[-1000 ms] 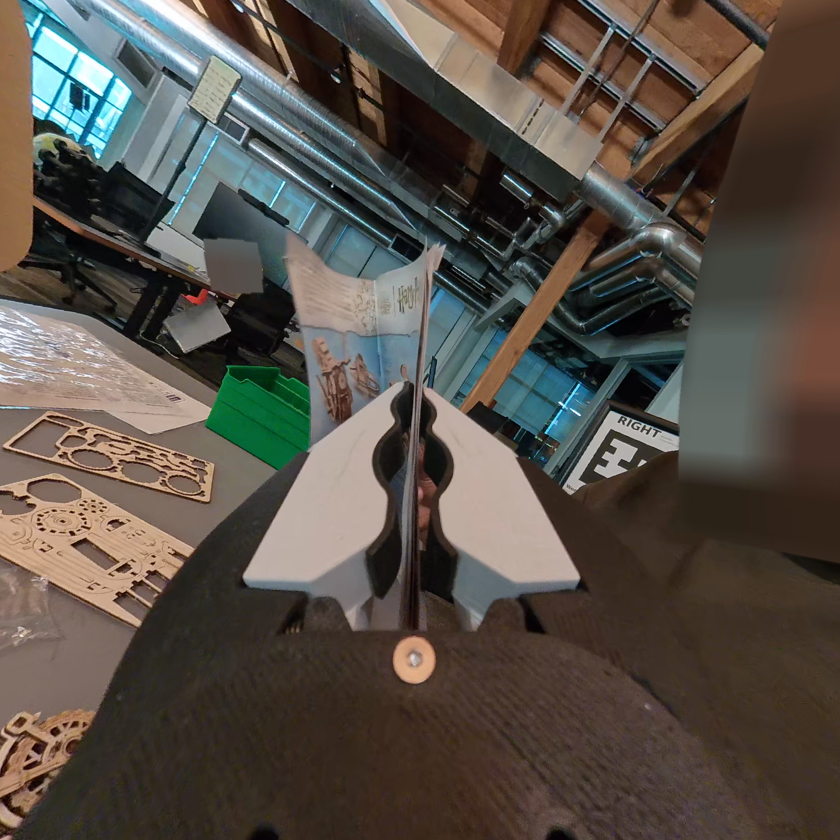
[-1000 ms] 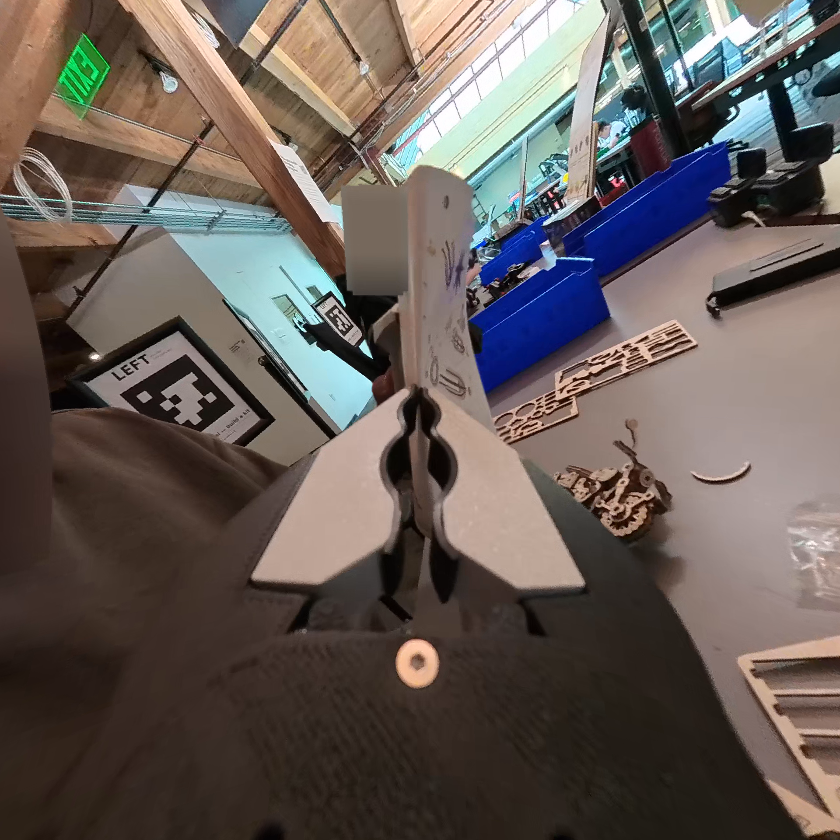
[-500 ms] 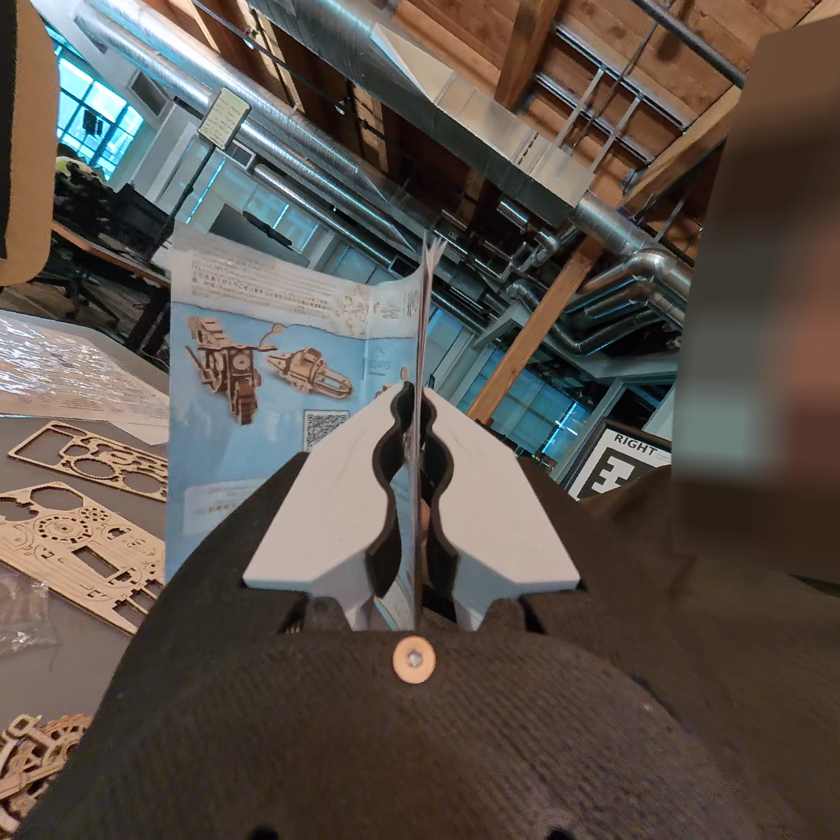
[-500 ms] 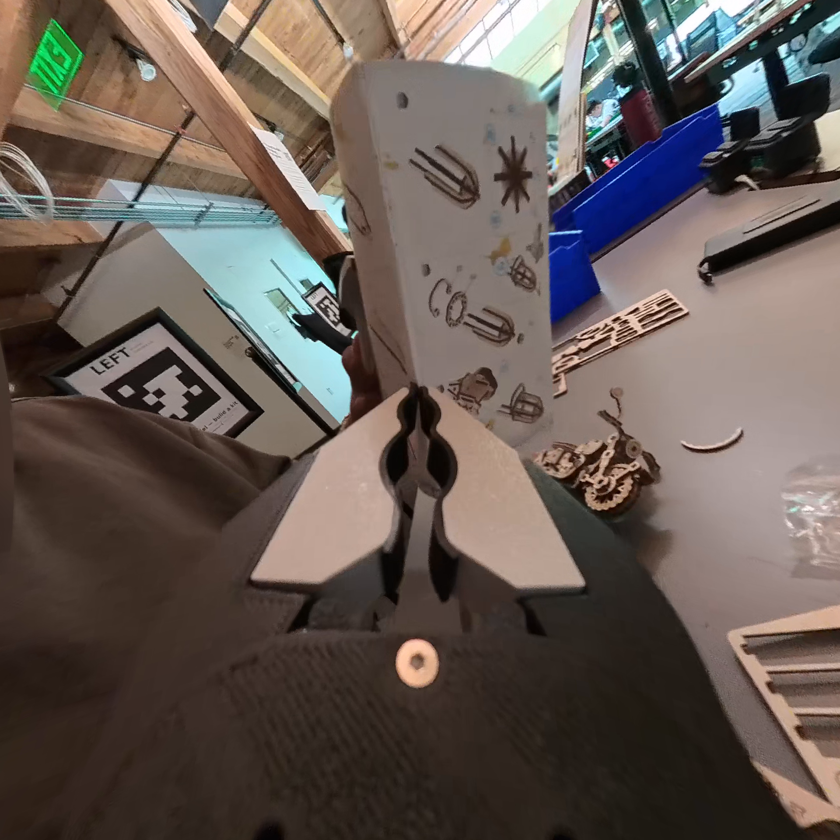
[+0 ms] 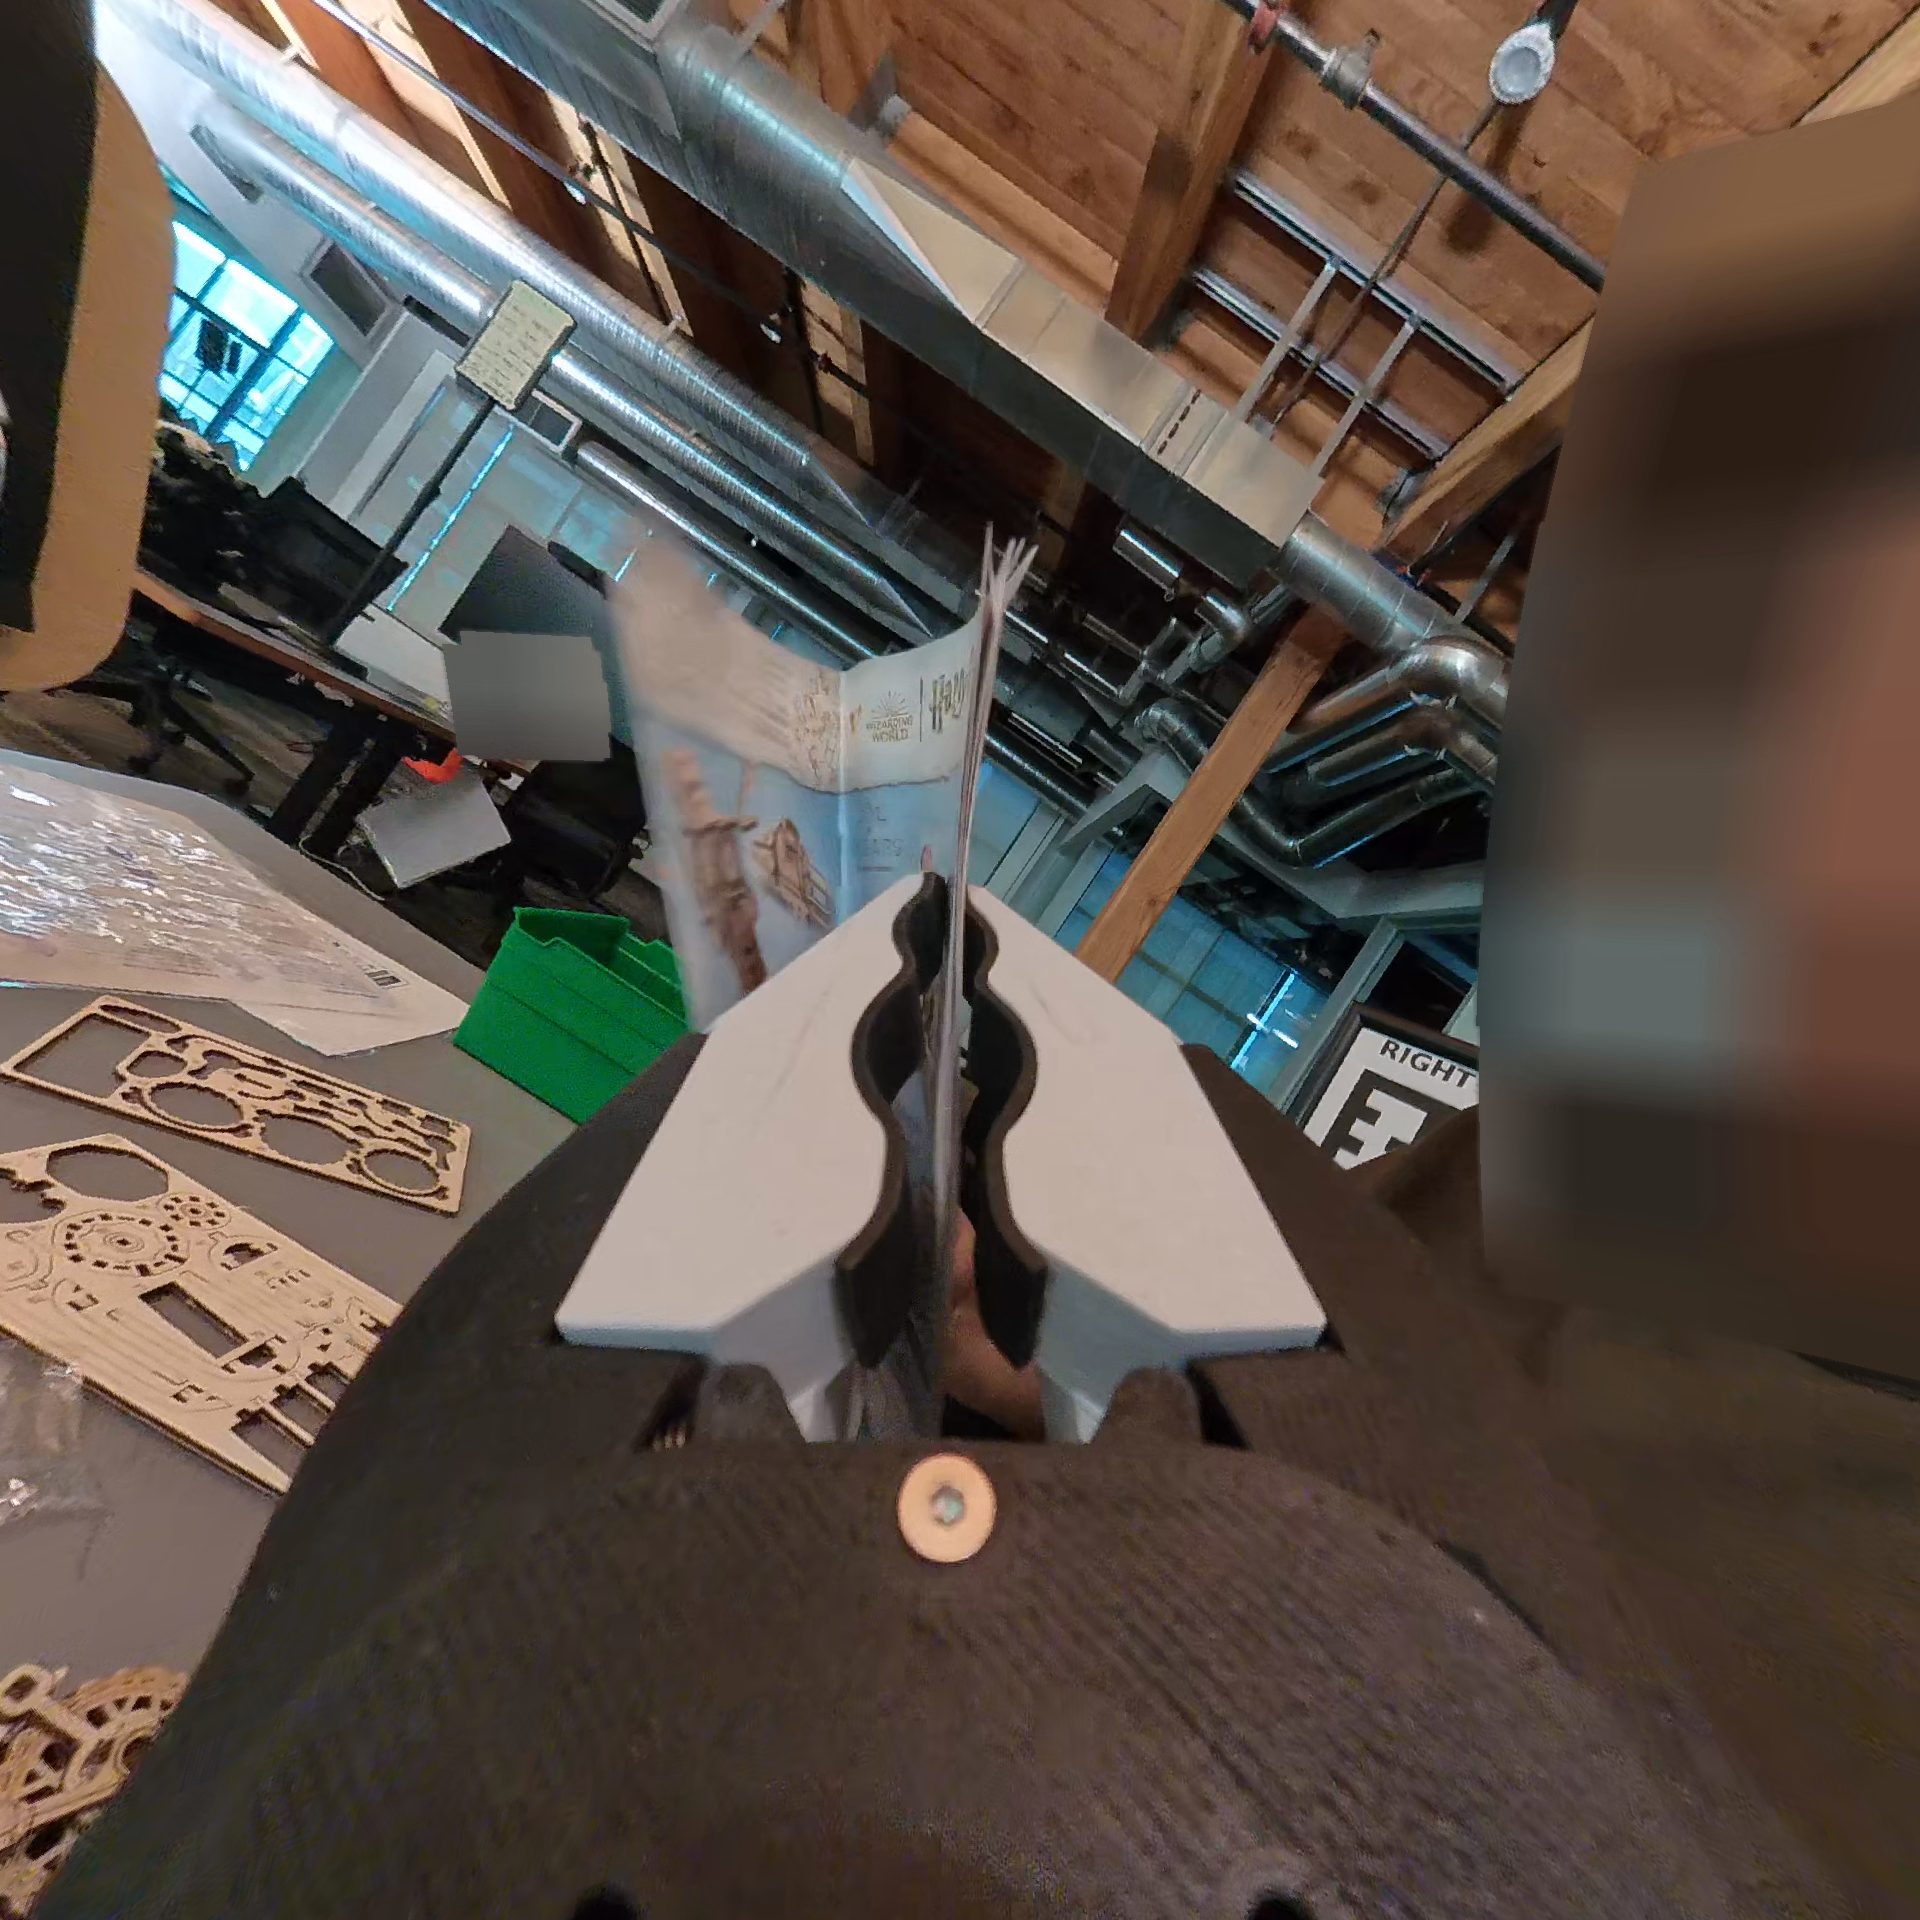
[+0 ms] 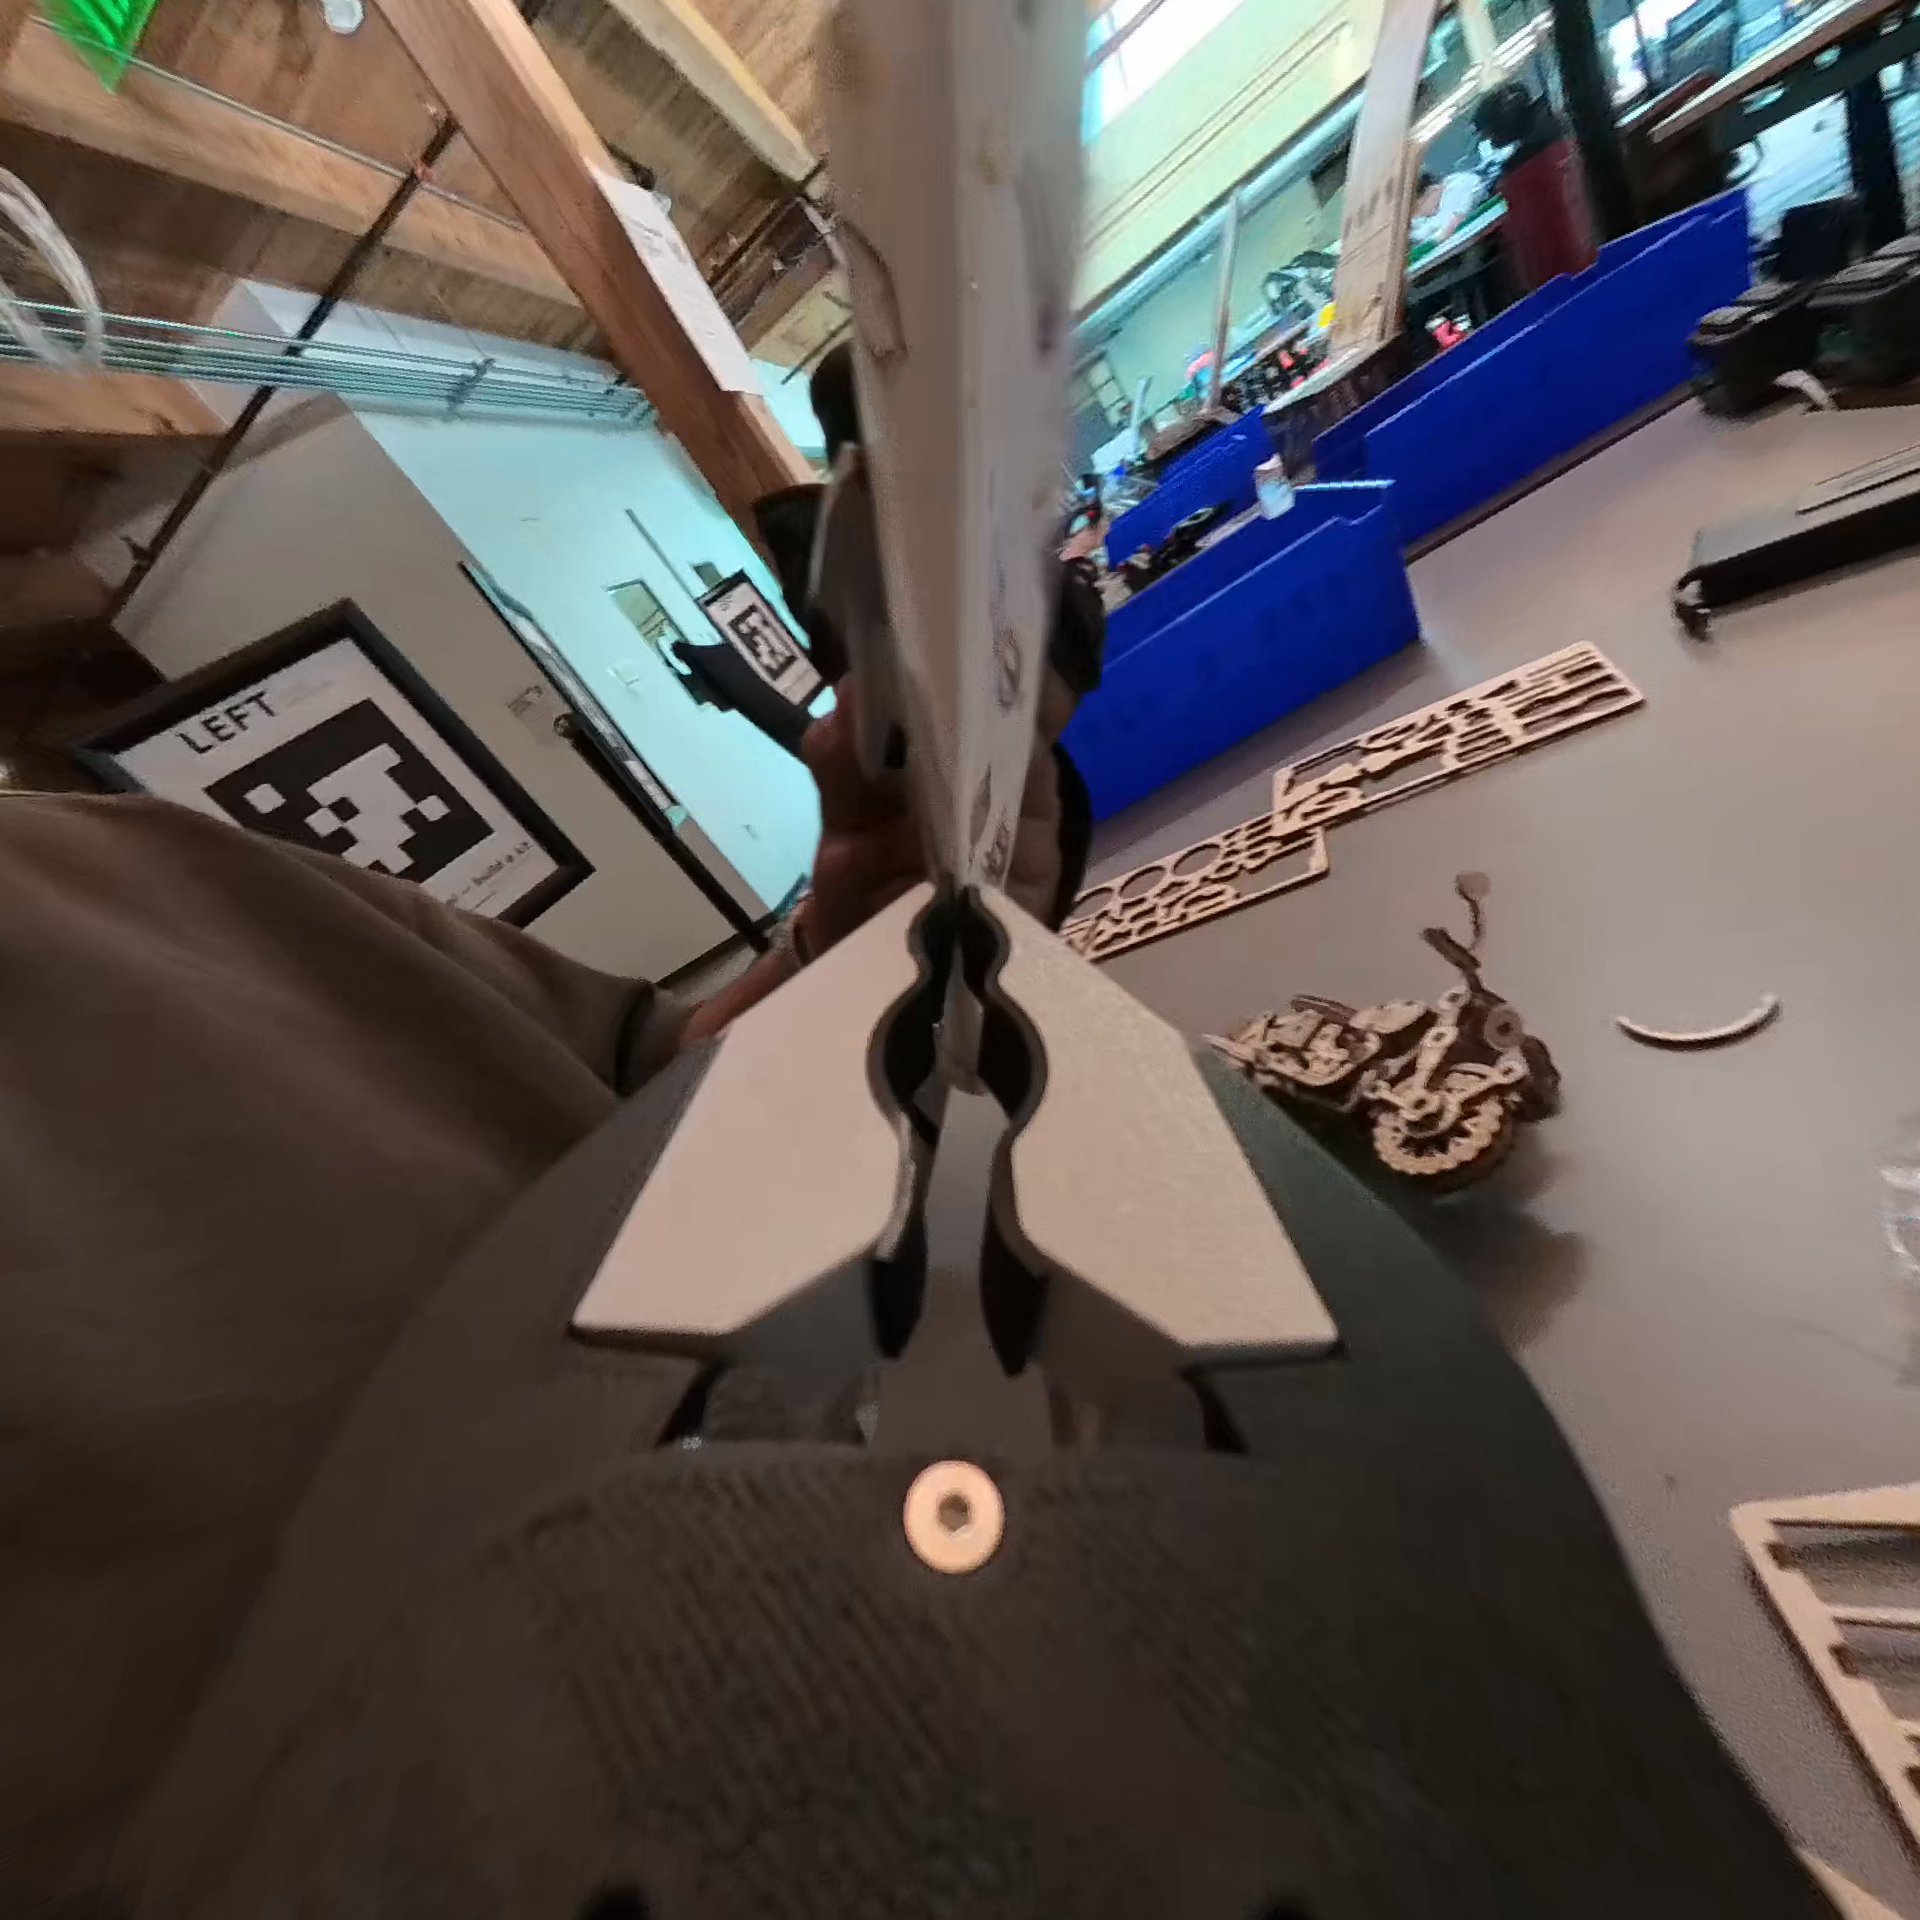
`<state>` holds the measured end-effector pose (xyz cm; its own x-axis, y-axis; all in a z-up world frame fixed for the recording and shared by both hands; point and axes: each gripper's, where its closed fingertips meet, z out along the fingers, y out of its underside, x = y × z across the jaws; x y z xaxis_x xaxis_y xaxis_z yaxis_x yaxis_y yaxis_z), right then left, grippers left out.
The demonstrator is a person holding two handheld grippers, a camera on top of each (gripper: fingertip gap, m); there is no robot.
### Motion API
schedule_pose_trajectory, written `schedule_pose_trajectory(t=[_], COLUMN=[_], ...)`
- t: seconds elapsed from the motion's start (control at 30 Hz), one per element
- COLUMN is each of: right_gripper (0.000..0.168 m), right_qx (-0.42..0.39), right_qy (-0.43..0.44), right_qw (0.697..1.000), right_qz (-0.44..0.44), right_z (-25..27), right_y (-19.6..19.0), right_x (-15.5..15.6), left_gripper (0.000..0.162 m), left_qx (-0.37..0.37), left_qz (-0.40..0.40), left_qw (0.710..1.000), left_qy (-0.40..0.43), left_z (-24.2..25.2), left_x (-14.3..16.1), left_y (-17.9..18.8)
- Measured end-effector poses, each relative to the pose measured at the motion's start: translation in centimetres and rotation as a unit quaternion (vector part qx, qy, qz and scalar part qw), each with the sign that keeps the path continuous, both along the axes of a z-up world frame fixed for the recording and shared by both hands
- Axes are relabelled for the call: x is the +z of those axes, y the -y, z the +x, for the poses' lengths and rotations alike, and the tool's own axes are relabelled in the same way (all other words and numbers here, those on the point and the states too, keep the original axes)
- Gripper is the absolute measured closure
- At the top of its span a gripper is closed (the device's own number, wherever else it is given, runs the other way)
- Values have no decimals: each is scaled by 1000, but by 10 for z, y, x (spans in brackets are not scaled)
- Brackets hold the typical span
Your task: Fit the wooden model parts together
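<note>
My left gripper (image 5: 943,914) is shut on the edge of a thin instruction booklet (image 5: 831,790) with a pale blue cover, held upright and seen almost edge-on. My right gripper (image 6: 951,914) is shut on a white page of the booklet (image 6: 966,416), which stands up blurred in front of it. A partly built wooden motorcycle model (image 6: 1403,1070) stands on the grey table (image 6: 1662,831) to the right. Laser-cut wooden part sheets (image 5: 239,1091) lie flat on the table at left; another sheet (image 6: 1351,790) lies beyond the model.
A green bin (image 5: 561,997) and blue bins (image 6: 1247,644) stand at the far table edges. A loose curved wooden piece (image 6: 1694,1023) lies right of the model. A pale sheet (image 6: 1839,1621) lies near right. A clear plastic bag (image 5: 104,894) lies far left. The left gripper's tips are roughly 8 cm from the right gripper's. The loose curved wooden piece (image 6: 1694,1023) is about 20 cm from my right fingertips.
The booklet cover that had swung wide open to the left has folded back in. The page in my right gripper turned from face-on to nearly edge-on. Both grippers stay shut.
</note>
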<state>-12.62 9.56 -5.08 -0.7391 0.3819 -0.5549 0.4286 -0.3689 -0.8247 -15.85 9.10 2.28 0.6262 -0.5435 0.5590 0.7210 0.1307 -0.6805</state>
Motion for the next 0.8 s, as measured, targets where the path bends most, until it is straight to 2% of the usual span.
schedule_pose_trajectory(t=[0.13, 0.17, 0.2, 0.27, 0.3, 0.33, 0.43, 0.53, 0.57, 0.6, 0.77, 0.8], right_gripper=[168, 150, 125, 140, 159, 168, 168, 168, 164, 147, 168, 168], right_qx=[-26, -30, -23, -9, -7, -3, 20, 9, 5, 7, 19, 23], right_qy=[-26, -21, -12, -7, -9, -15, -21, -26, -25, -24, -30, -30], right_qw=[999, 999, 1000, 1000, 1000, 1000, 1000, 1000, 1000, 1000, 999, 999], right_qz=[15, 9, 6, -1, 0, 6, 12, 15, 4, -4, 6, 3], right_z=[-3, -5, -5, -4, -3, -1, 5, 4, 2, 2, 6, 8], right_y=[-2, -2, 0, 3, 5, 7, 12, 9, 7, 7, 11, 12], right_x=[4, 2, -1, -4, -5, -5, -1, -1, 0, 0, 0, 2], left_gripper=[162, 162, 162, 162, 162, 162, 162, 162, 162, 162, 162, 162], left_qx=[4, 2, -1, -3, 0, 5, 5, 3, 2, 2, 18, 22], left_qz=[5, 12, 18, 21, 19, 18, 23, 23, 28, 35, 33, 33], left_qw=[1000, 1000, 1000, 1000, 1000, 1000, 999, 999, 999, 999, 999, 998], left_qy=[4, 8, 15, 20, 18, 16, 31, 33, 34, 40, 35, 41], left_z=[-3, -2, -2, -2, -2, -2, -5, -5, -4, -5, -9, -11], left_x=[3, 5, 8, 9, 8, 7, 7, 7, 9, 12, 12, 12], left_y=[2, 3, 5, 6, 5, 5, 6, 6, 7, 9, 11, 11])
